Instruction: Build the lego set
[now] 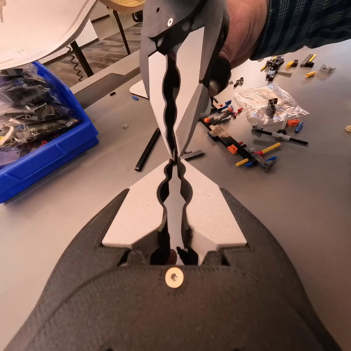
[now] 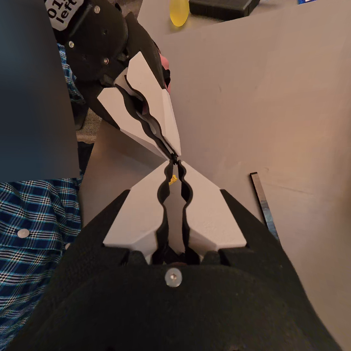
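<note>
My two grippers meet tip to tip above the grey table [image 1: 247, 209]. In the left wrist view my left gripper [image 1: 174, 161] comes up from below and my right gripper [image 1: 175, 151] comes down from above. Both are shut on a small black lego piece [image 1: 174, 156] pinched between their tips. The right wrist view shows the same: the right gripper [image 2: 174, 163] below, the left gripper [image 2: 173, 154] from the upper left, and the black piece [image 2: 174, 158] between them. I cannot tell whether it is one piece or two joined. A small yellow piece [image 2: 172, 180] shows through the gap between the right fingers.
A blue bin [image 1: 47, 161] of bagged parts stands at the left under an open booklet [image 1: 38, 28]. A long black beam assembly [image 1: 237, 144], a loose black beam [image 1: 148, 150], an axle assembly [image 1: 279, 135], a clear bag [image 1: 269, 102] and small parts lie to the right. Only a small space, under 4 cm, lies between the two pairs of fingers.
</note>
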The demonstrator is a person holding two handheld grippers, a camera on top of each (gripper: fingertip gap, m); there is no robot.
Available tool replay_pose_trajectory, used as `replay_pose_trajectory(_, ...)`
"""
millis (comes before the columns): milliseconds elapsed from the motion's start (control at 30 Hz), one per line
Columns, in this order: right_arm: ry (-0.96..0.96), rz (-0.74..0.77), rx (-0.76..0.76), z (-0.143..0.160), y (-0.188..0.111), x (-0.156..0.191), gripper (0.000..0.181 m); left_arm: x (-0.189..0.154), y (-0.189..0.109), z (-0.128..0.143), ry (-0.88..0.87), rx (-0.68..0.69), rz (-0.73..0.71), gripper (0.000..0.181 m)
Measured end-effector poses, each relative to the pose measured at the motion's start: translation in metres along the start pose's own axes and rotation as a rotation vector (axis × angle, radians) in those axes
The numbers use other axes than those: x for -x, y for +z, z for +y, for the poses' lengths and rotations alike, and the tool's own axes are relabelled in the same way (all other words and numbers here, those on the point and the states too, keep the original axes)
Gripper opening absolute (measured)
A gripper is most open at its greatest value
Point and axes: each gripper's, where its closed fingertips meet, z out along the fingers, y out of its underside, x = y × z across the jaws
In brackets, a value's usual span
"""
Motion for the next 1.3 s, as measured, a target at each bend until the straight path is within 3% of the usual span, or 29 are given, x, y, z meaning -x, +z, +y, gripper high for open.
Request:
replay_pose_trajectory(567,0.012,0.012,-0.026,-0.001,-0.004,0.002,0.002,-0.004,0.002,0.000,-0.049,-0.023,0.027,0.002)
replay_pose_trajectory(667,-0.007,0.031,-0.015,0.000,-0.005,0.002,0.002,-0.002,0.000,-0.001,-0.051,-0.022,0.030,0.013)
replay_pose_trajectory(833,-0.064,0.088,0.070,0.009,-0.011,0.001,0.002,-0.009,-0.001,0.024,-0.034,0.130,0.150,0.030)
replay_pose_trajectory(1033,-0.084,0.124,0.140,0.026,-0.015,0.004,0.001,-0.028,0.009,0.046,0.097,0.298,0.308,0.035)
replay_pose_trajectory(1167,-0.082,0.136,0.158,0.035,-0.015,0.007,0.002,-0.040,0.018,0.058,0.137,0.370,0.372,0.022)
replay_pose_trajectory(1300,-0.085,0.145,0.167,0.042,-0.016,0.007,0.002,-0.044,0.024,0.056,0.088,0.377,0.339,0.007)
